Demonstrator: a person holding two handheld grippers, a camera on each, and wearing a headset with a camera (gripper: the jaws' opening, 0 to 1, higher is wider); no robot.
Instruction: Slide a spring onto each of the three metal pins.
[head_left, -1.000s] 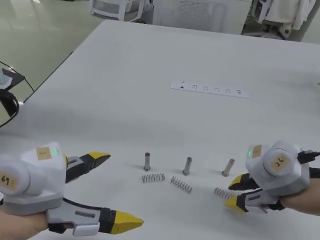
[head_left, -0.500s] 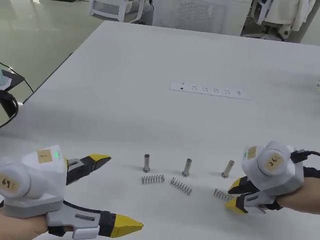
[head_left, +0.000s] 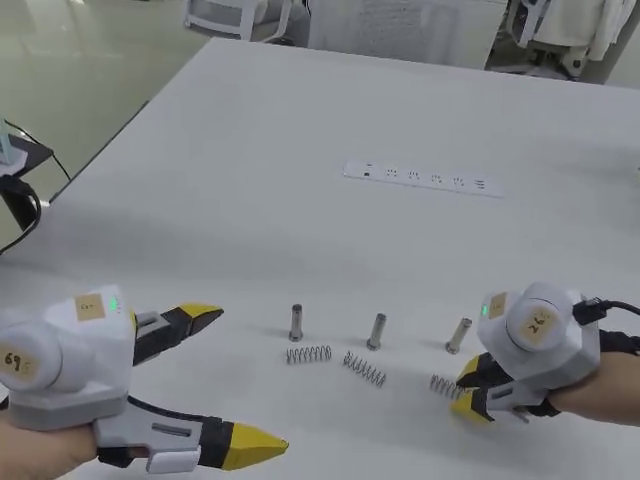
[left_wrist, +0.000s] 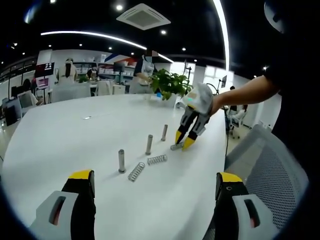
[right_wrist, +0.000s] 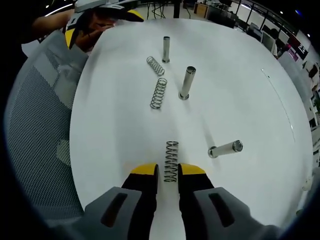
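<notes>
Three metal pins stand upright in a row on the white table: left pin, middle pin, right pin. A loose spring lies in front of each: left spring, middle spring, right spring. My right gripper is down at the table. In the right gripper view its jaws straddle the near end of the right spring with a narrow gap, and the spring rests on the table. My left gripper hovers wide open left of the pins, holding nothing.
A white power strip lies farther back on the table. The table's left edge runs diagonally at the left. A grey mesh chair stands by the near edge. Office chairs sit at the far end.
My right gripper has crept left and lower onto the right spring, with its jaws a little narrower. The left gripper has barely moved.
</notes>
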